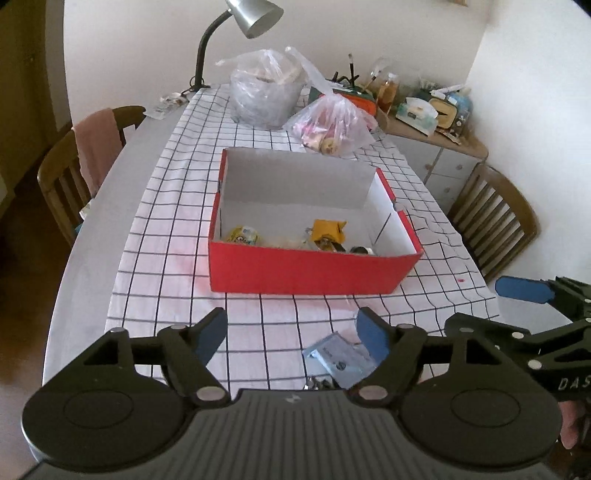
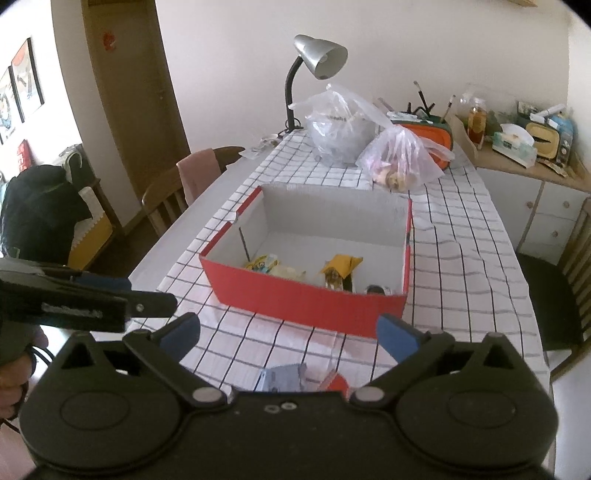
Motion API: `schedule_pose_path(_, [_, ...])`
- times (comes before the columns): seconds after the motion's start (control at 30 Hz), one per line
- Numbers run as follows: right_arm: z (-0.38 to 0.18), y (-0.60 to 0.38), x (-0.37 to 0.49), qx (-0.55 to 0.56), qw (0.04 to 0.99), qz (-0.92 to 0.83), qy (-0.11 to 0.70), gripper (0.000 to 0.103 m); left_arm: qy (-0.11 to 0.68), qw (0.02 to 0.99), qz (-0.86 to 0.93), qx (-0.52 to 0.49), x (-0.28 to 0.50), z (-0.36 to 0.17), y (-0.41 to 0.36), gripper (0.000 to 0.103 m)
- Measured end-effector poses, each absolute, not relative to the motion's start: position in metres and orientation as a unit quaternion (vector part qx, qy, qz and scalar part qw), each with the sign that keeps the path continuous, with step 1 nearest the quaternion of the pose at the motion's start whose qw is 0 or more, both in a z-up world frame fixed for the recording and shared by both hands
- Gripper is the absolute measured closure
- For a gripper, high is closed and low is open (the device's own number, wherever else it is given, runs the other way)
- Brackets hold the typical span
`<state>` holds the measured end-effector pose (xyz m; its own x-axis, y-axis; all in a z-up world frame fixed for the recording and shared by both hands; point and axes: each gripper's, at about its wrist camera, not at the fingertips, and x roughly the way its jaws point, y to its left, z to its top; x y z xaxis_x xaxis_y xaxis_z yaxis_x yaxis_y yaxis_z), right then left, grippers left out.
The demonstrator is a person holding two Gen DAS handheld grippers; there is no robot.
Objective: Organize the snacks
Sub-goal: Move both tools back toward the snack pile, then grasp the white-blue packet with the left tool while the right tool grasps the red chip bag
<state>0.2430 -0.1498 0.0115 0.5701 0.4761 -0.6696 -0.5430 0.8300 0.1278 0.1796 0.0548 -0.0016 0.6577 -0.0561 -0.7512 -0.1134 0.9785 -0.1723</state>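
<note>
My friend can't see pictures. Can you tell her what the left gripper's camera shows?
A red box with a few snack packets inside sits on a checked tablecloth. The left gripper hangs open and empty in front of it, above a light blue packet on the cloth. Two plastic bags and a desk lamp stand behind the box.

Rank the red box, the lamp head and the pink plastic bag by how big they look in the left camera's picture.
1. red box
2. pink plastic bag
3. lamp head, though it sits farthest away, so nearness may mislead.
</note>
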Motion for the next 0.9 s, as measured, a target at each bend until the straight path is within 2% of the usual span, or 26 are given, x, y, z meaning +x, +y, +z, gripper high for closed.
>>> schedule_pose_path(0.23, [-0.008, -0.164, 0.229, -0.031, 0.882, 0.267, 0.387, 0.001, 0.431, 0.896, 0.024, -0.104, 0.16, -0.023, 0.056, 0.025])
schedule_pose_path(0.9, [-0.082, -0.192, 0.223, -0.035, 0.854, 0.234, 0.463, 0.001, 0.54, 0.833, 0.064, -0.105, 0.132, -0.126, 0.059, 0.025])
